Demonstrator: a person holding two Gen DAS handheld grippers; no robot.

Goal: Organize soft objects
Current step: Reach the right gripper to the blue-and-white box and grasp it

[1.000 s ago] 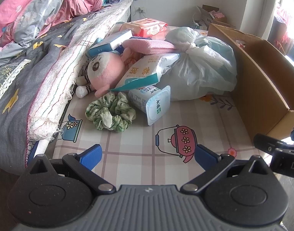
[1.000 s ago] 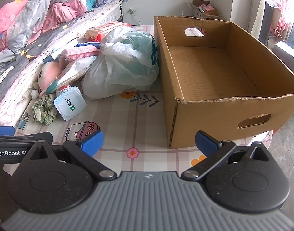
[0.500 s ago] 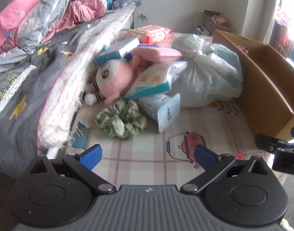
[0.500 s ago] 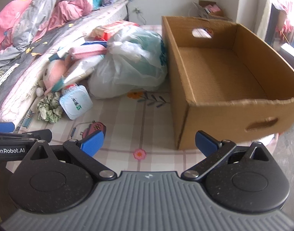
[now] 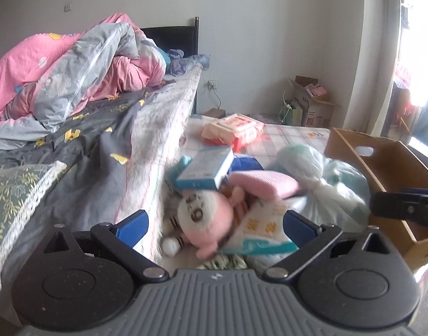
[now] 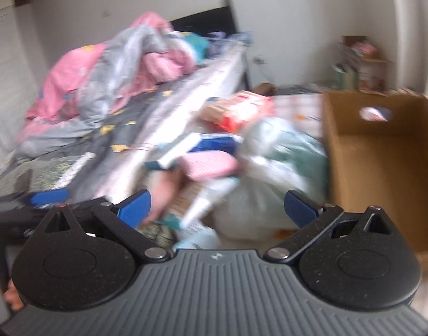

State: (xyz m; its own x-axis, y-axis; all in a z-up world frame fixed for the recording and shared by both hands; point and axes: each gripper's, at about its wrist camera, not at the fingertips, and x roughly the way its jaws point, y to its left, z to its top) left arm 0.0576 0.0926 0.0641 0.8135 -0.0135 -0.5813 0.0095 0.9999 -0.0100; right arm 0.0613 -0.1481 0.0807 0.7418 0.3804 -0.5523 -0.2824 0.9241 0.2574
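A pink plush toy (image 5: 205,224) lies in a pile on the patterned mat, with a tissue pack (image 5: 258,229), a pink cloth (image 5: 265,183), a blue-white box (image 5: 205,170) and a white plastic bag (image 5: 334,193) around it. My left gripper (image 5: 215,226) is open and empty, with the plush between its fingers' line of sight. My right gripper (image 6: 216,207) is open and empty, facing the same pile (image 6: 214,165); this view is blurred. The open cardboard box (image 6: 381,151) stands to the right of the pile.
A bed with a grey sheet (image 5: 88,140) and pink quilt (image 5: 82,70) runs along the left. An orange wipes pack (image 5: 233,131) lies further back on the mat. Cartons (image 5: 311,103) stand by the far wall. The right gripper's arm (image 5: 404,207) shows at the left view's right edge.
Both grippers have moved forward and tilted up toward the pile; the mat, scrunchie and cup have dropped out of sight below. Both stay open.
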